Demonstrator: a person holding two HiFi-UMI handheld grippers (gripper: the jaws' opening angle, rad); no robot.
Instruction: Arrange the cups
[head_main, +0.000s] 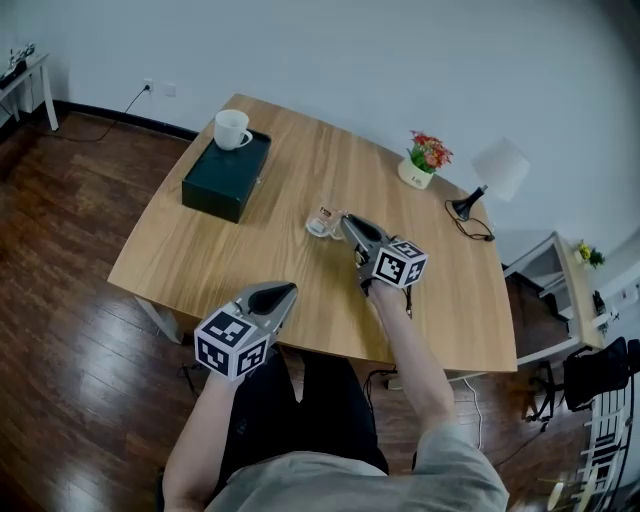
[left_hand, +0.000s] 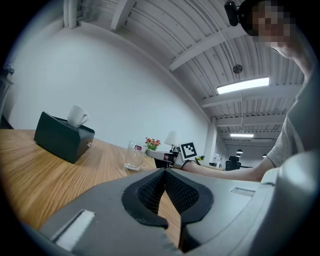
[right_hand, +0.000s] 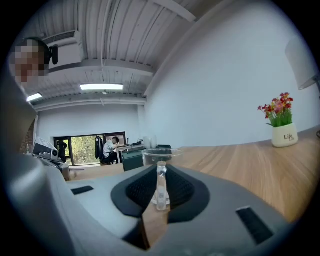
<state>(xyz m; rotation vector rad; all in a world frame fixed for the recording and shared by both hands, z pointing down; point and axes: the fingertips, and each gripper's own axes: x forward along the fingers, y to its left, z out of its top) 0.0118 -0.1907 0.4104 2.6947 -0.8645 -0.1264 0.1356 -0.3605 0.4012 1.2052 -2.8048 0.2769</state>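
**Step in hand: relocating the glass cup**

1. Status. The right gripper (head_main: 345, 222) is clamped on 1 wall of the glass cup (head_main: 322, 222), with 1 jaw inside the rim and 1 outside. The cup stands upright near the middle of the table (head_main: 200, 262). Whether its base touches the wood cannot be told. The left gripper (head_main: 283, 292) hovers at the near edge with its jaws pressed together and nothing between them.

2. Reference. The white cup (head_main: 232, 129) sits on top of the dark box (head_main: 225, 175) by the far left corner, well apart from the glass cup. Judged from the task, the glass probably belongs next to it.

3. Method.
- Keep the pinch firm. Thin, smooth glass held by 1 wall tends to pivot or slip.
- Hold the gripper level so that the cup hangs upright.
- Lift the base clear before travelling. Dragging it could tip the cup.
- Approach the box from the open table side and avoid the white cup's handle.
- Release only once the base rests flat.

4. Hazard. Keep well clear of the flower pot (head_main: 425, 160) and the lamp (head_main: 490, 180) by the far right edge.
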